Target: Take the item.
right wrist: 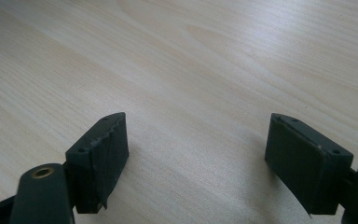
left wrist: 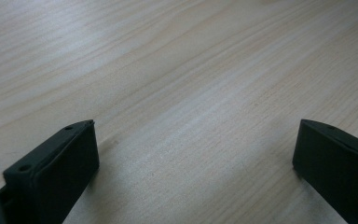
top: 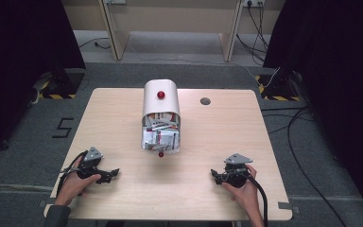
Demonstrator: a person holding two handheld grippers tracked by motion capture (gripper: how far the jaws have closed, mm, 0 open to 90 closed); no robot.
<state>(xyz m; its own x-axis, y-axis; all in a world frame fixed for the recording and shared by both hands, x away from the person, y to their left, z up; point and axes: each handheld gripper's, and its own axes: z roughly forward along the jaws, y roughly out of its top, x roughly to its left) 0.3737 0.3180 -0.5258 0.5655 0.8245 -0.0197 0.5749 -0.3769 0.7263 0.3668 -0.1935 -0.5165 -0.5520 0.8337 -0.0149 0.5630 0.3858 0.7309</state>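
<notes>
A white round-topped box [top: 160, 101] with a red knob [top: 160, 94] stands at the middle of the wooden table [top: 217, 137]. Its front is open toward me, with several paper packets [top: 160, 135] packed inside and a second red knob [top: 160, 154] at the front lip. My left gripper [top: 113, 174] rests near the front left, held by a hand, well apart from the box. In the left gripper view the left gripper [left wrist: 196, 123] is open over bare wood. My right gripper [top: 216, 175] sits near the front right. Bare wood also lies between the spread jaws of the right gripper [right wrist: 196, 115].
A dark round grommet hole [top: 205, 100] lies right of the box near the far edge. Cables [top: 293, 137] trail over the grey floor on the right. Black curtains [top: 23, 42] hang at both sides, and a pale desk frame [top: 170, 23] stands behind the table.
</notes>
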